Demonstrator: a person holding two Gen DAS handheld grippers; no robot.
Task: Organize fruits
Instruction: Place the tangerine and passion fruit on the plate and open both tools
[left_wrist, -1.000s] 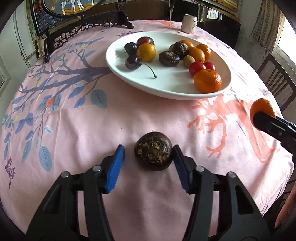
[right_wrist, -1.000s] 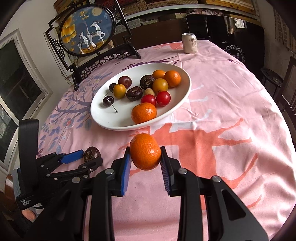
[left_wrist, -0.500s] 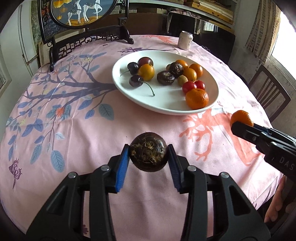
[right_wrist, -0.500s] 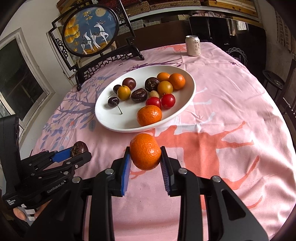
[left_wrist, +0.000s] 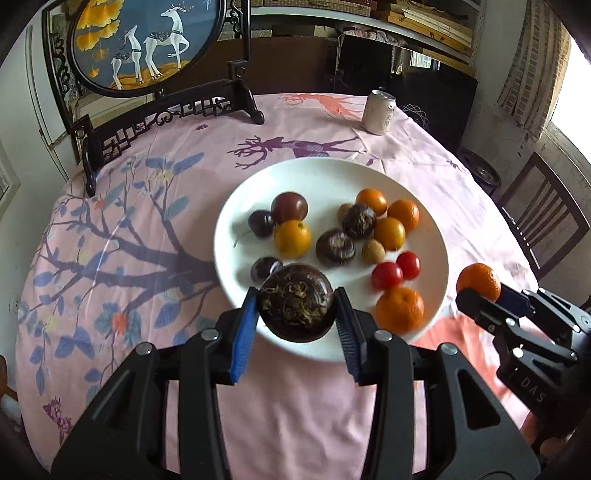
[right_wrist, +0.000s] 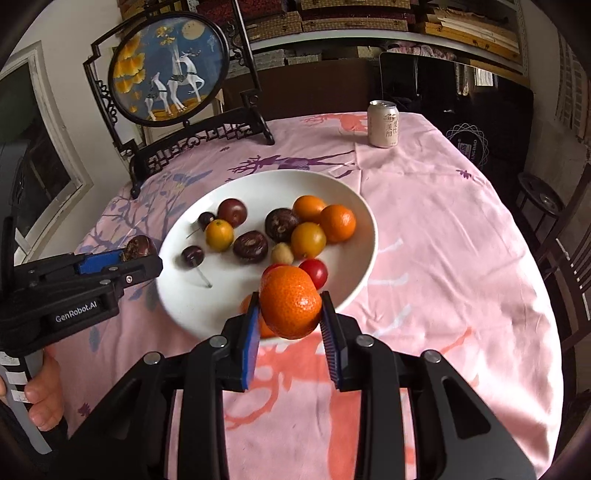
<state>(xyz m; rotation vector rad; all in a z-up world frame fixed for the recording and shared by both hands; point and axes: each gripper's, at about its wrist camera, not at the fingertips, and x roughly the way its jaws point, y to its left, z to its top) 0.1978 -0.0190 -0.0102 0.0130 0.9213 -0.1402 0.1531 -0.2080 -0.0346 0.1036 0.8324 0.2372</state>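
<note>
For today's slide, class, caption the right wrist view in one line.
Right gripper holds a mandarin over the plate rim; left gripper carries a dark fruit.

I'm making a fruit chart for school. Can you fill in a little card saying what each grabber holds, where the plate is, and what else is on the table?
left gripper: shut on a dark brown round fruit
right gripper: shut on a mandarin
plate: white, on the pink tablecloth, holding mixed fruit
also on table: drink can, deer picture stand
</note>
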